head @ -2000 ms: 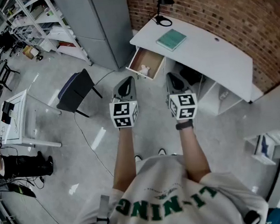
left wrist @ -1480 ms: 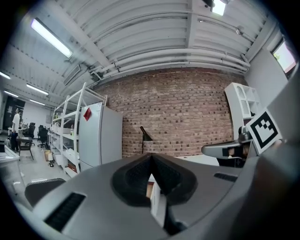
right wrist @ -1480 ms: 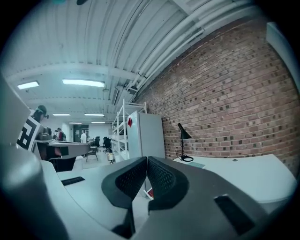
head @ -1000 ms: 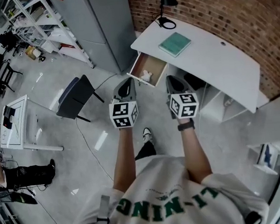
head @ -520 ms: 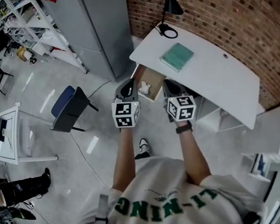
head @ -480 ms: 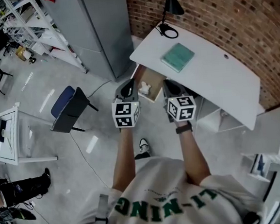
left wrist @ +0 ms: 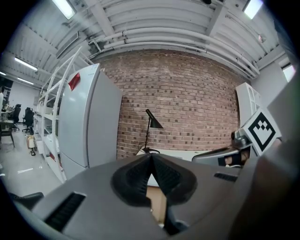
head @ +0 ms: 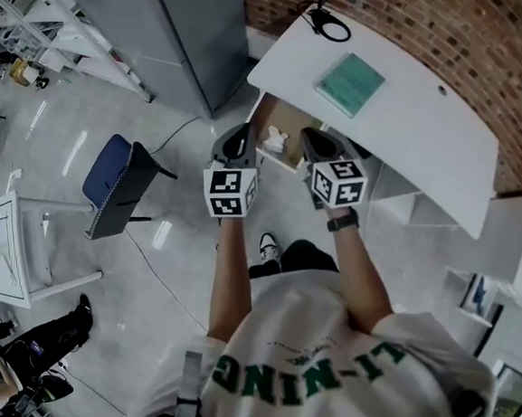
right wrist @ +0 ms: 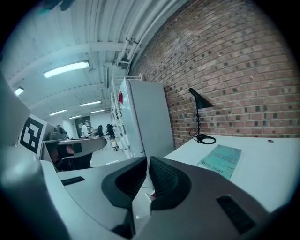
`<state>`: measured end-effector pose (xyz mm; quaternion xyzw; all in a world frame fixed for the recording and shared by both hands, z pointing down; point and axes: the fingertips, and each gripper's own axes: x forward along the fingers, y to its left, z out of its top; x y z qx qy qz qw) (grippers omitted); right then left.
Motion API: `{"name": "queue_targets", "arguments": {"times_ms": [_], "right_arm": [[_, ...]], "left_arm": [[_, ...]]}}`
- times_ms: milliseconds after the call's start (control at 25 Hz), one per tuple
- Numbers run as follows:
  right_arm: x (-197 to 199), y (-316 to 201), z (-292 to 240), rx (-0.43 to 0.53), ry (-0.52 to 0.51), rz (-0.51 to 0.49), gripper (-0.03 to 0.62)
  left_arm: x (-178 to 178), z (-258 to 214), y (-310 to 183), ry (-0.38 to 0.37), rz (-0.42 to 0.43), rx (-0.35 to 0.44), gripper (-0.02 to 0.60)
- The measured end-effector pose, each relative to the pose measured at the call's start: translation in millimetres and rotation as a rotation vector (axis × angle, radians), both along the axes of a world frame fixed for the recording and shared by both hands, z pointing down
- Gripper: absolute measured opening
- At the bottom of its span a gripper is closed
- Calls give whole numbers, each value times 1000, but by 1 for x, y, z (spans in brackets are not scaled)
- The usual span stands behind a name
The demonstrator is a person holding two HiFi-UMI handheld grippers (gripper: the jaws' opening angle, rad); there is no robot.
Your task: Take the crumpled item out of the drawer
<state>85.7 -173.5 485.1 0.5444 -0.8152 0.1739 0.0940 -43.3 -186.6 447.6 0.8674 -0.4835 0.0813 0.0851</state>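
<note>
In the head view the white desk's (head: 419, 144) wooden drawer (head: 282, 121) stands open, with a white crumpled item (head: 276, 141) lying inside it. My left gripper (head: 243, 130) is shut and empty, its tips at the drawer's left front corner. My right gripper (head: 308, 135) is also shut and empty, just right of the crumpled item. In the left gripper view the jaws (left wrist: 151, 157) meet at their tips, and the drawer's wood (left wrist: 157, 206) shows below them. The right gripper view shows its jaws (right wrist: 146, 162) closed above the desk's edge.
A teal book (head: 350, 82) and a black lamp (head: 335, 19) sit on the desk against the brick wall (head: 462, 13). A tall grey cabinet (head: 191, 28) stands left of the desk. A dark chair (head: 114, 184) is on the floor to the left.
The person has walked up to the desk. Both grippers, still shut, have gone from well short of the drawer to its front edge.
</note>
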Motion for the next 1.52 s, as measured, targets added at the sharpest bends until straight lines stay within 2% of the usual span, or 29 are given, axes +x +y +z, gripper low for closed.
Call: {"name": "queue_targets", "arguments": {"times_ms": [240,400,560,960,1120,1280,1520], "right_arm": [[0,-20,43,-89,-12,21,8],[1,-40,70,-134,13,-3,8],[7,-58,105,-214,40,-21,8],[-12,-92,197,-409,95,-153,8],[-13,-106,228,-458,116,-189,8],[-16,-122,264,-501,152,-208,8],[-22,-146,326,-531,245,-255,9]], "left_arm": [[-4,45,-18,3,32,-95,-2],[-7,69,-37,3,22,-126,-2],[-4,104,-57,-13,6,-192,-2],[17,168,-101,1,20,-285,-2],[18,184,-119,11,9,-283,-2],[12,199,-141,33,1,-222,-2],[8,230,-163,72,4,-191,-2]]}}
